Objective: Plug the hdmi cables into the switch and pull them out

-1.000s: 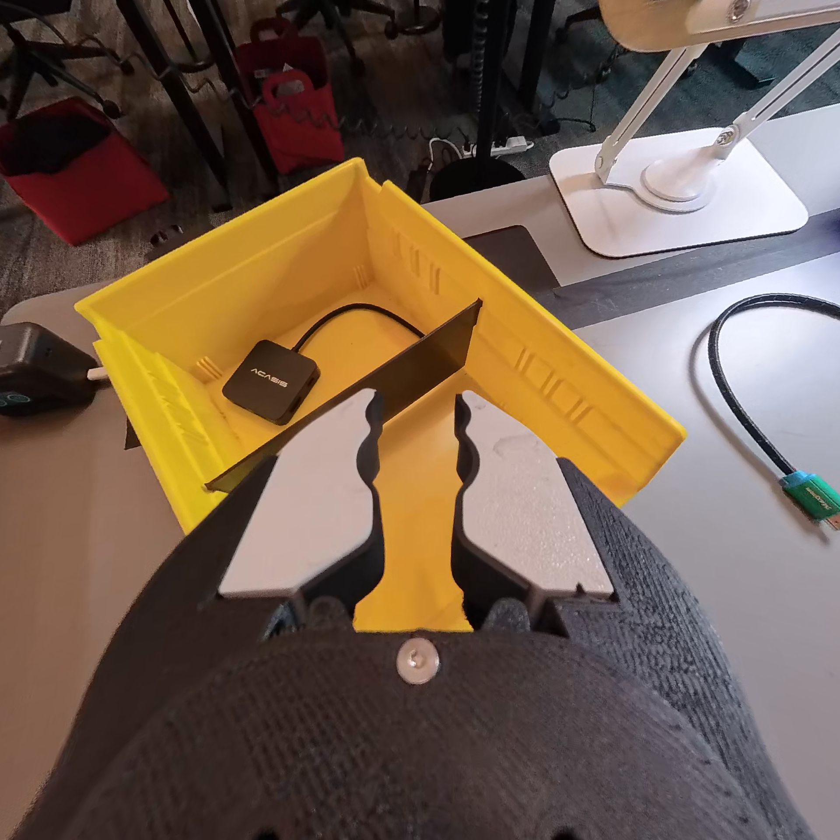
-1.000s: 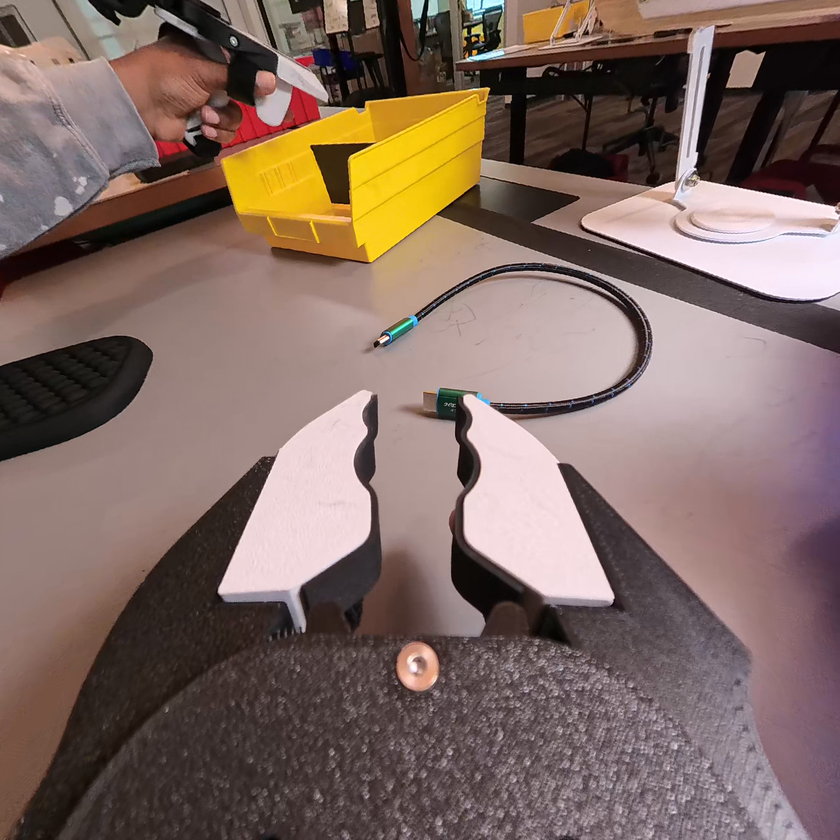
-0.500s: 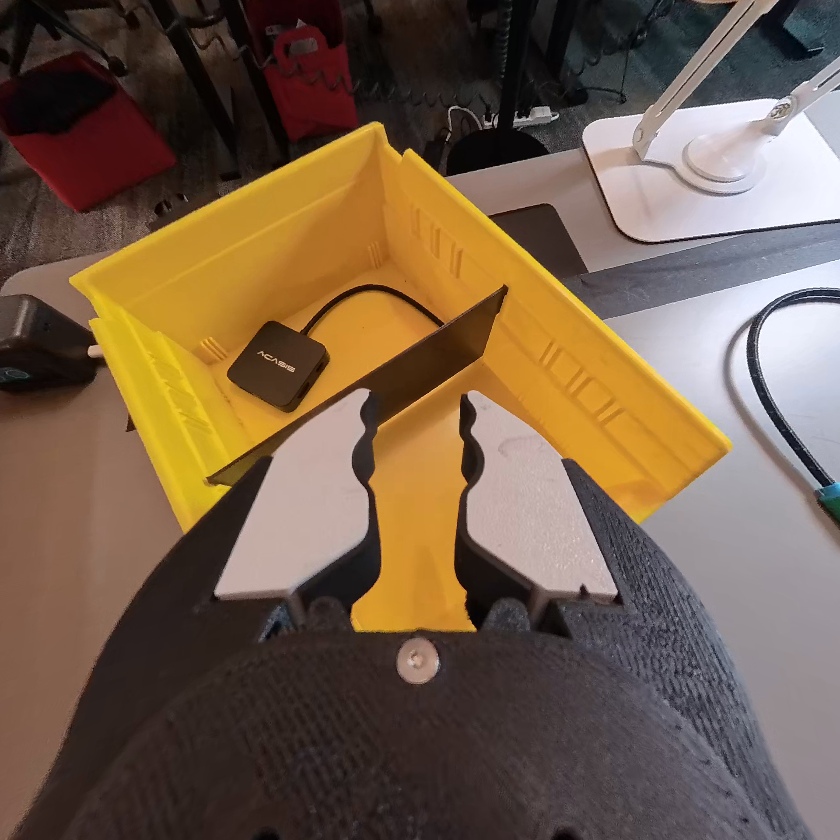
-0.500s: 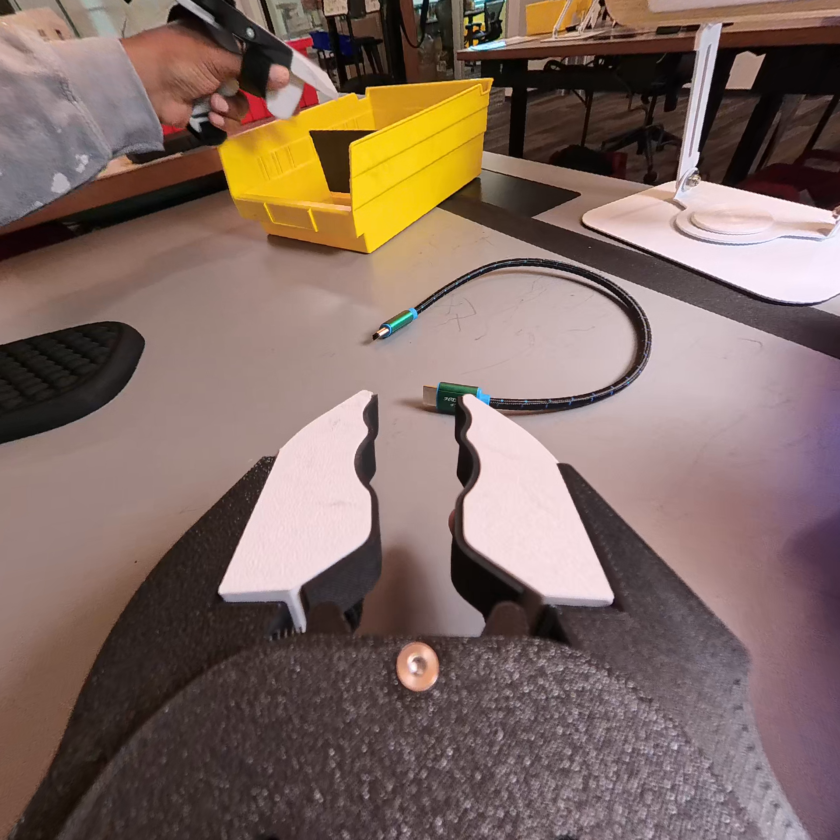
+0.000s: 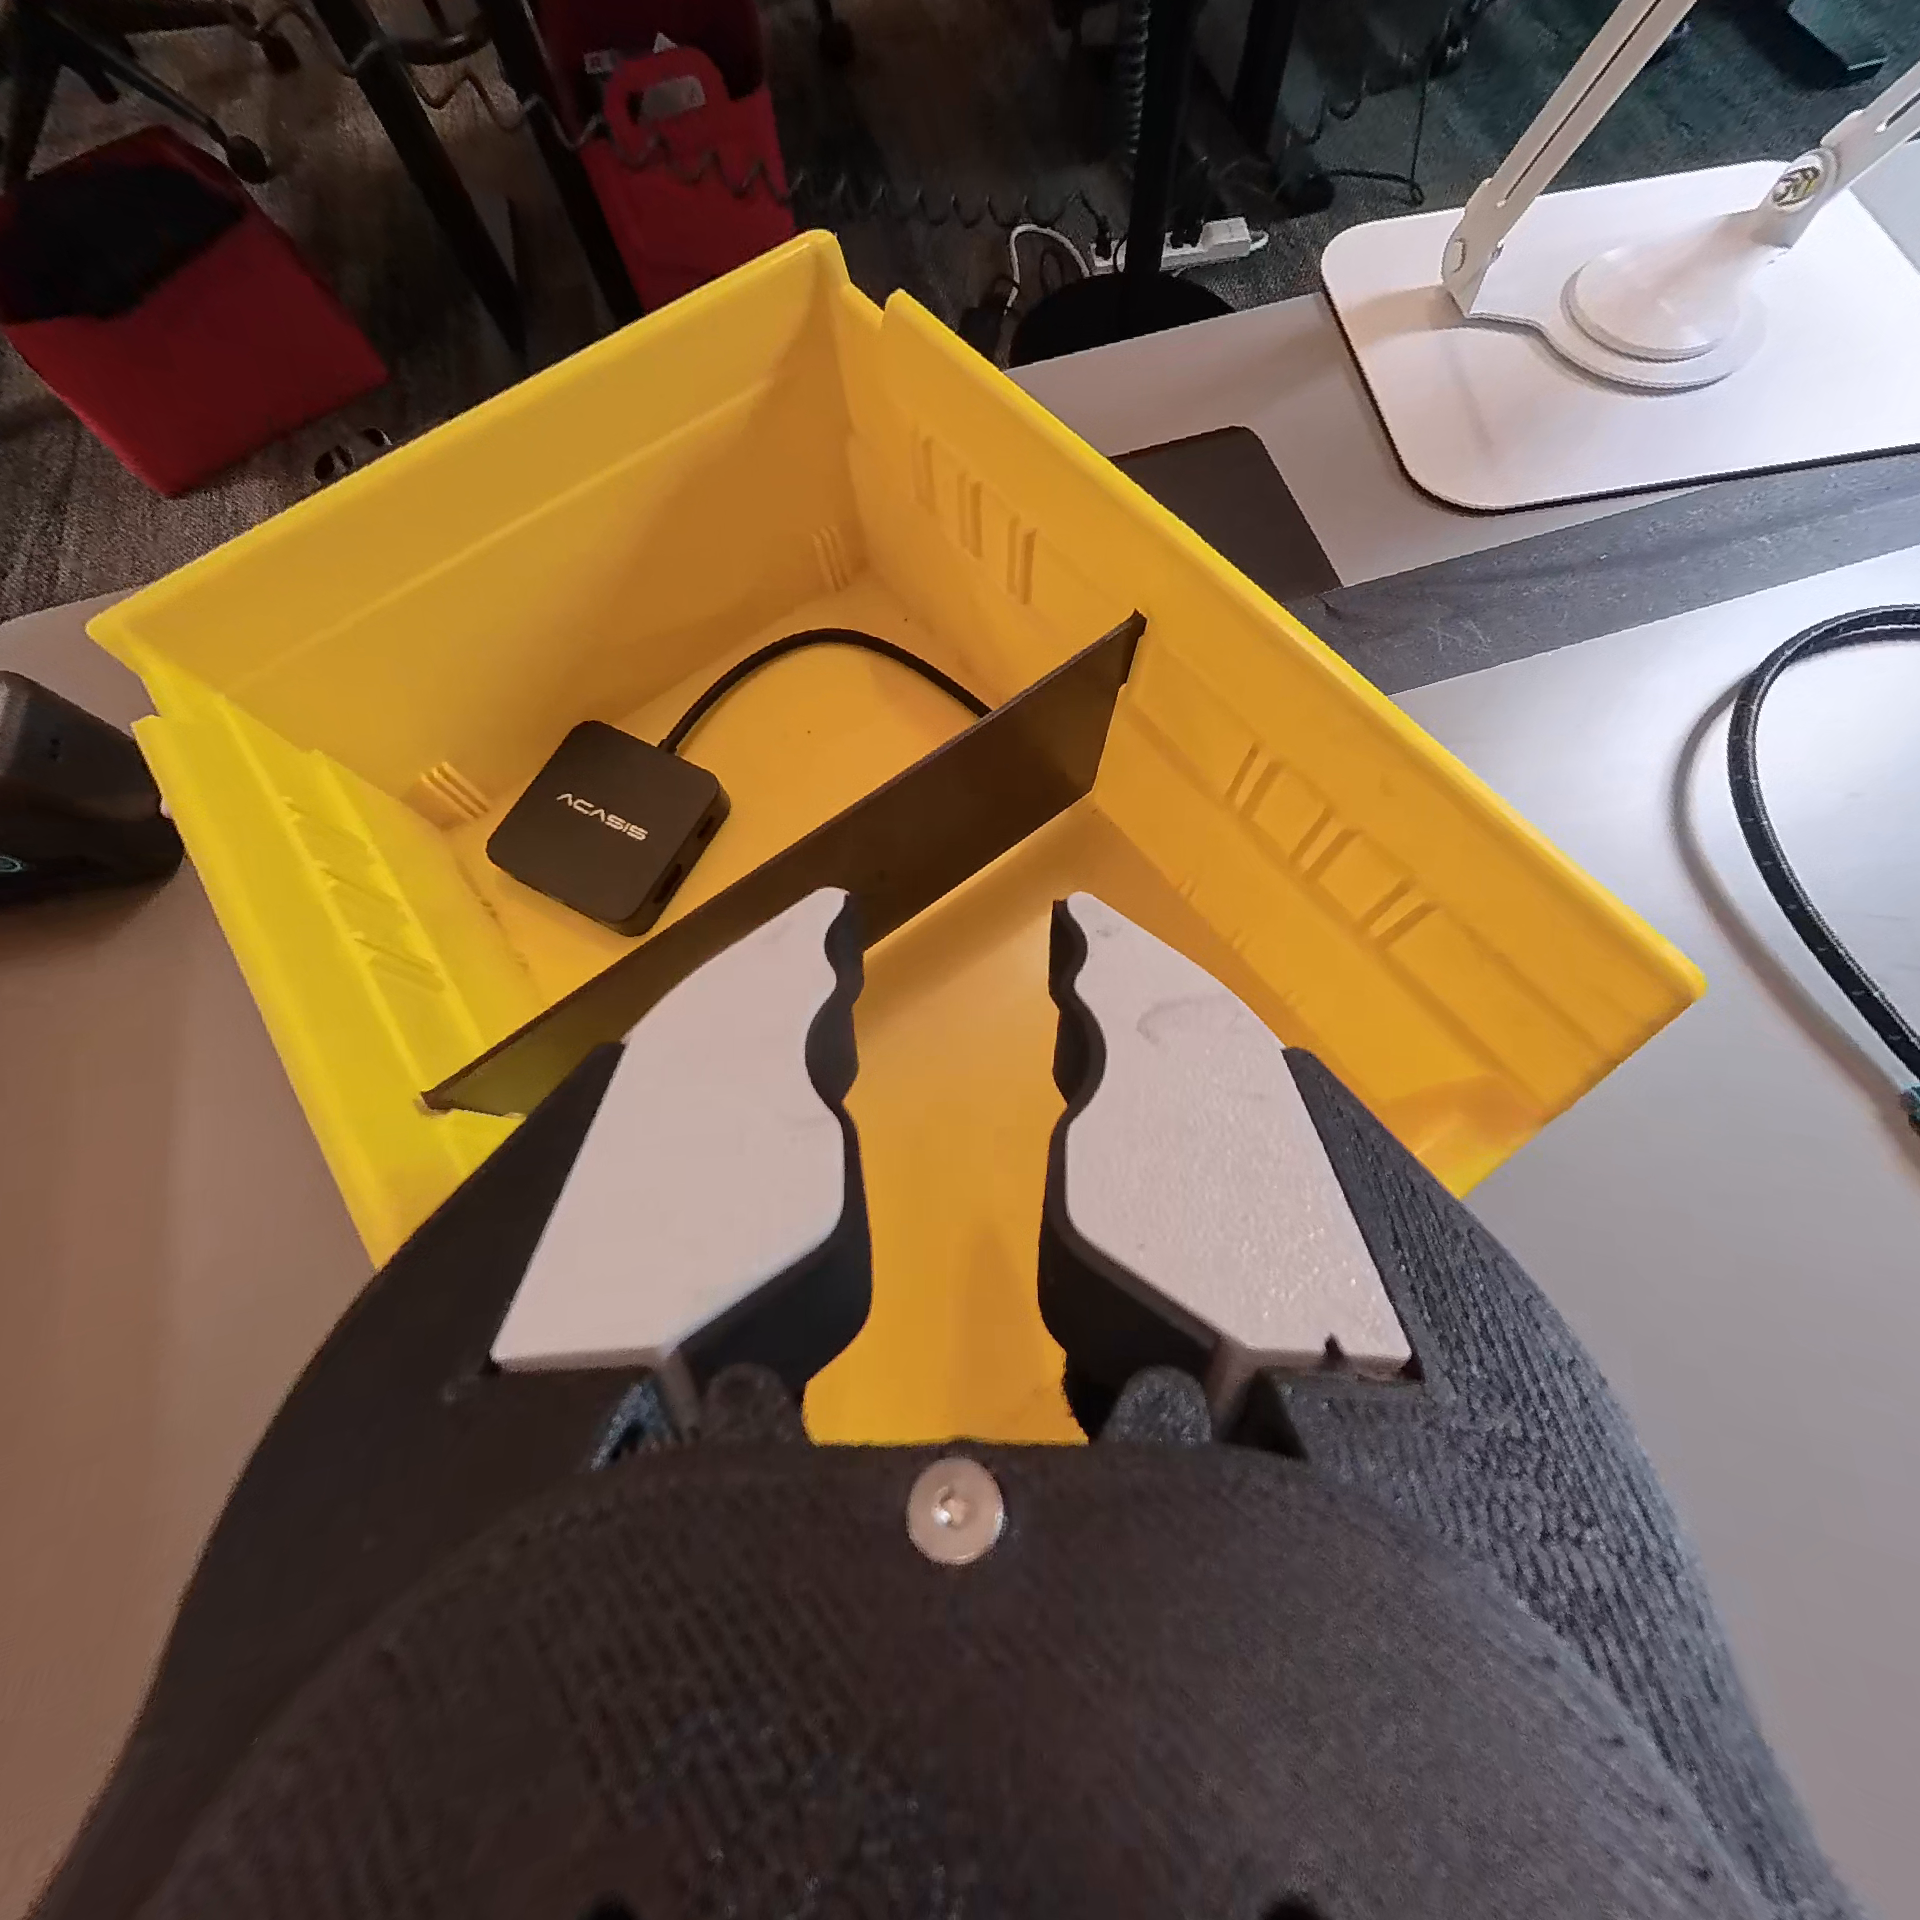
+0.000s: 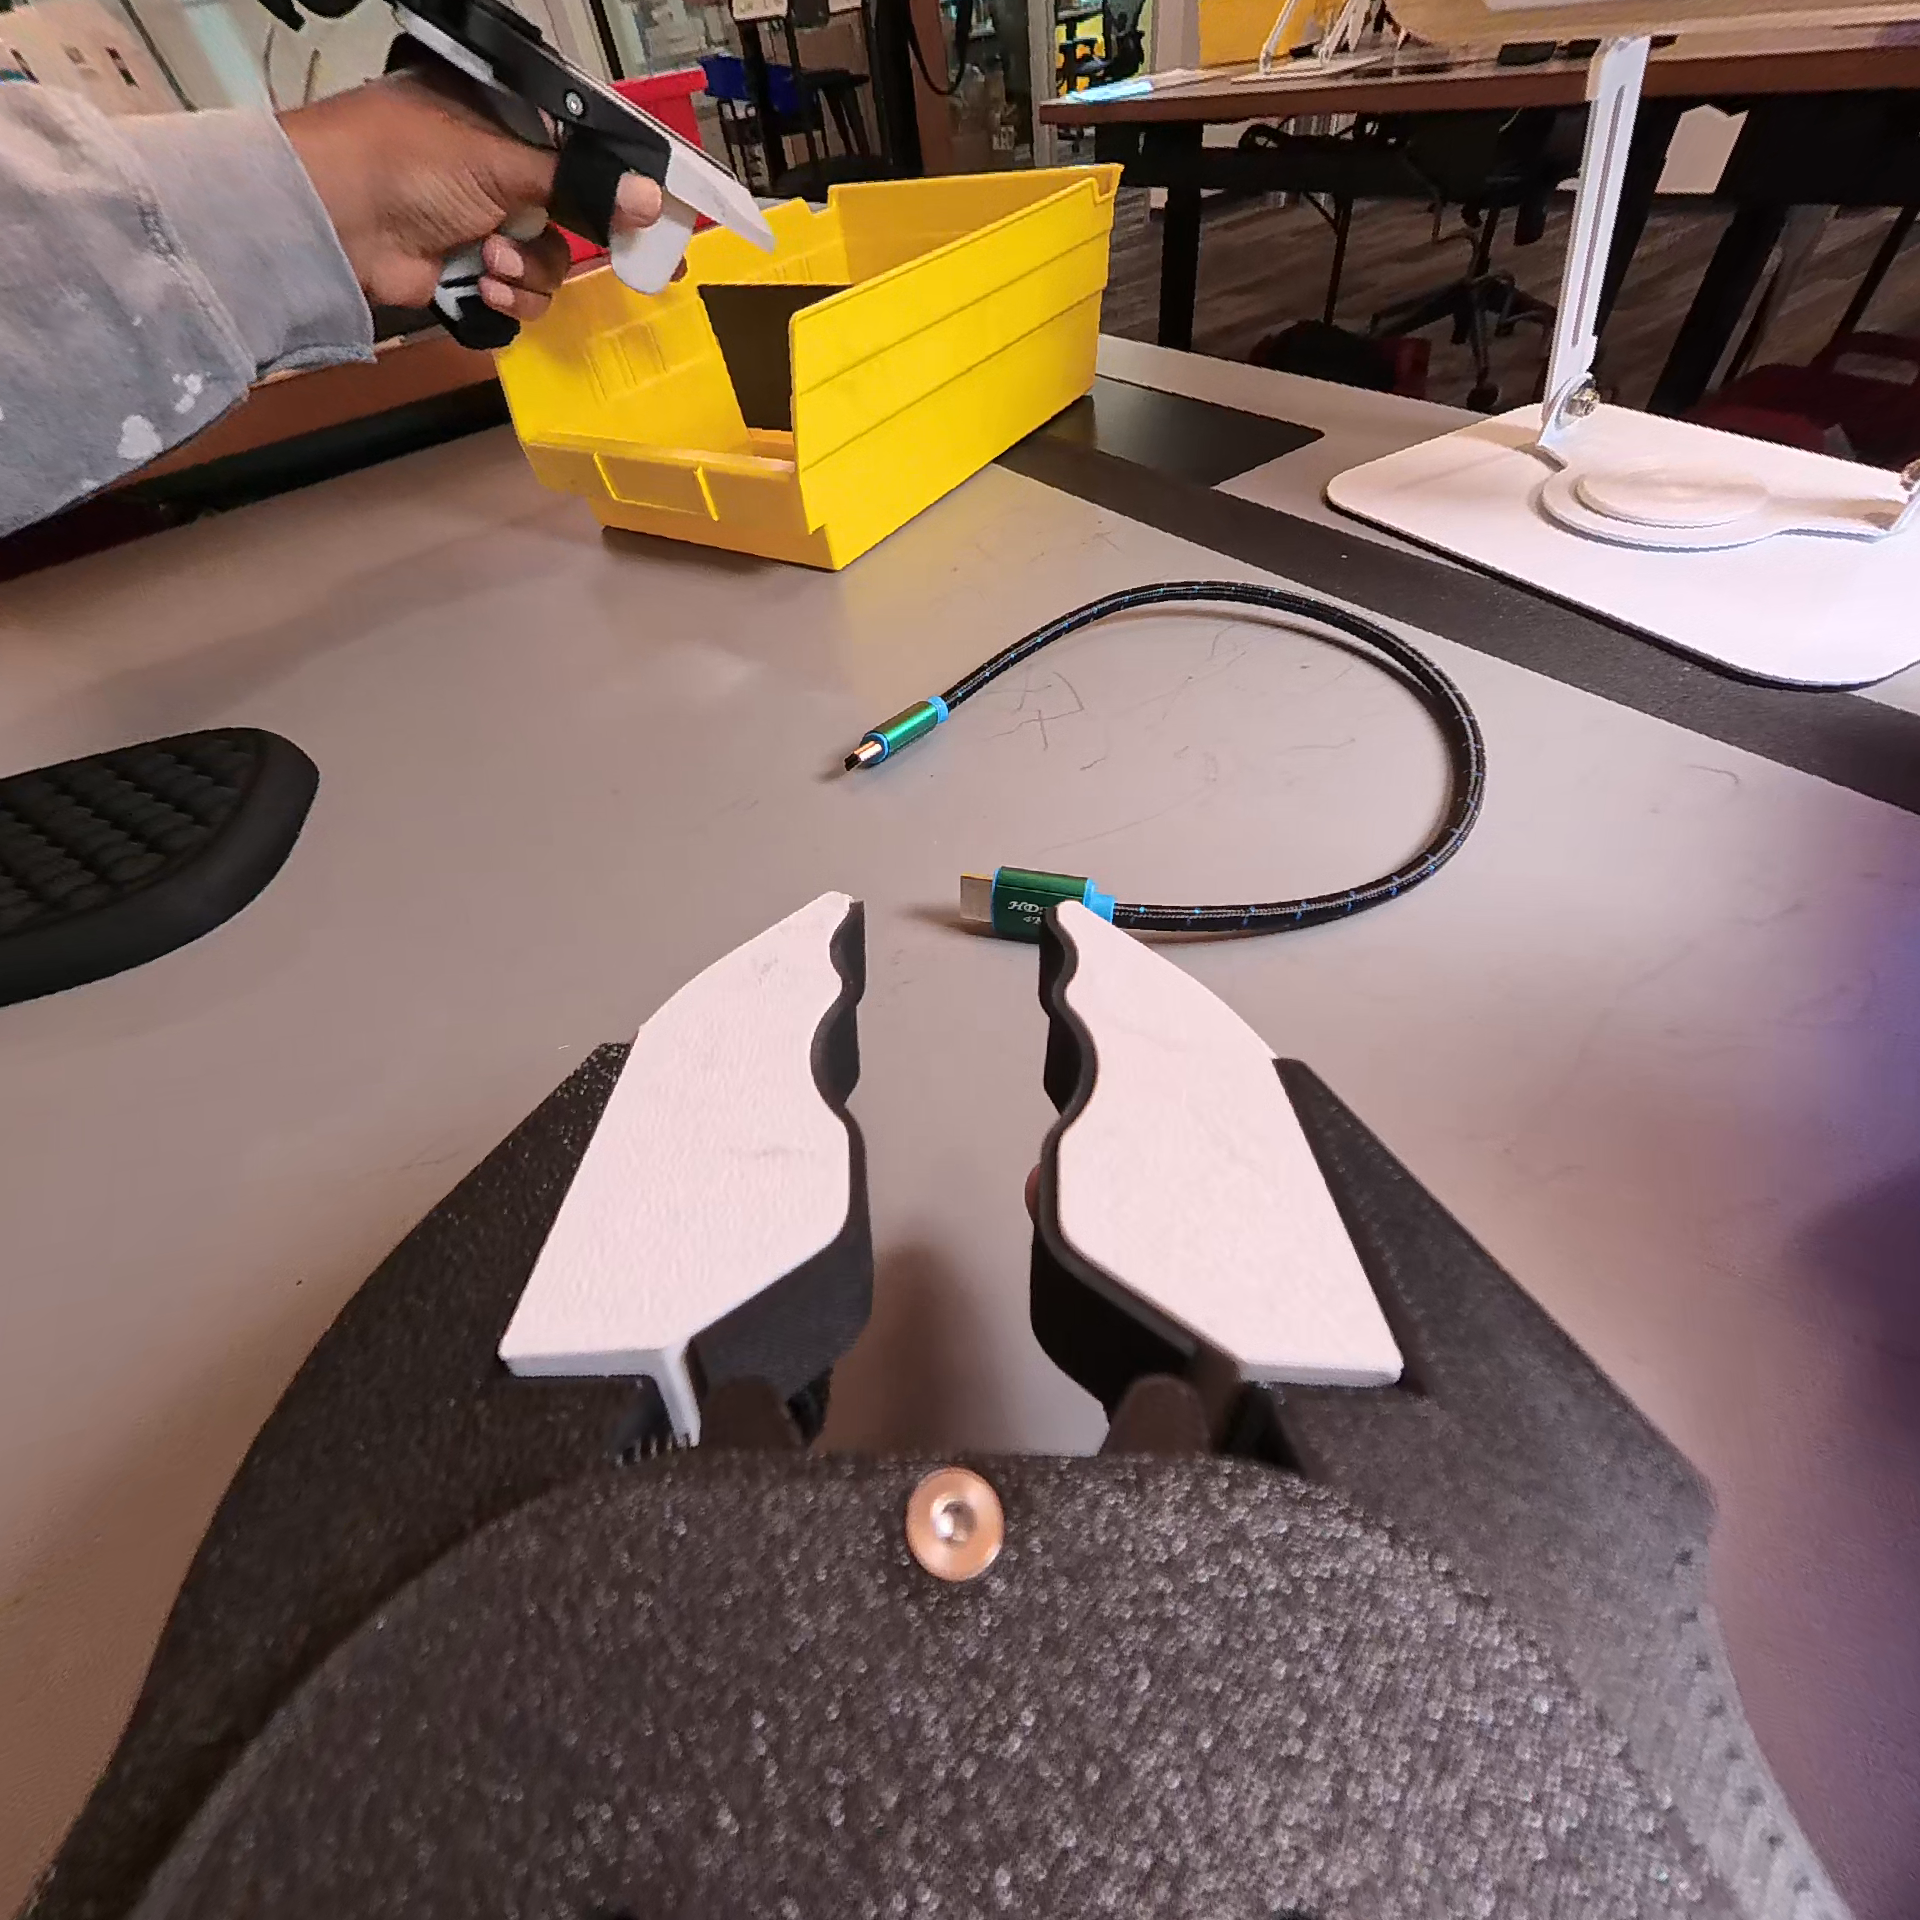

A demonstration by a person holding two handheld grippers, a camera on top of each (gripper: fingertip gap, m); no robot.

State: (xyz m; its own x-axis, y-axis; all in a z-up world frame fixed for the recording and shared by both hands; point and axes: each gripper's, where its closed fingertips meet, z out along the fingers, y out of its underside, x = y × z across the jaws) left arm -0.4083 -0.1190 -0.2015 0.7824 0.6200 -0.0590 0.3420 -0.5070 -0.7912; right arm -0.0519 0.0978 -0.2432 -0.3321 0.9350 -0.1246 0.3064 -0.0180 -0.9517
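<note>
Closing on the switch [image 5: 608,821]: it sits in the bin [image 5: 582,582]'s far compartment behind the divider [image 5: 935,821], and my left gripper [image 5: 954,920] has dropped nearer over the rim, tongs apart, empty. Right gripper [image 6: 951,920] hasn't moved, also apart, just short of the cable [image 6: 1455,790]'s green plug [image 6: 1034,902] on the table [image 6: 520,727]. Nothing plugged yet.

grey desk [image 6: 520,665] with a dark strip [image 6: 1558,613] running across its far part and a dark rectangular inset [image 5: 1236,509] near the far edge. white stand base [image 6: 1621,540] at the far right corner, its upright arm rising out of view. floor beyond the far edge is grey carpet [image 5: 62,499], with red bags [image 5: 686,177], black legs and a power strip [image 5: 1195,239]. brown tables [image 6: 1351,104] stand farther back. even daylight.
</note>
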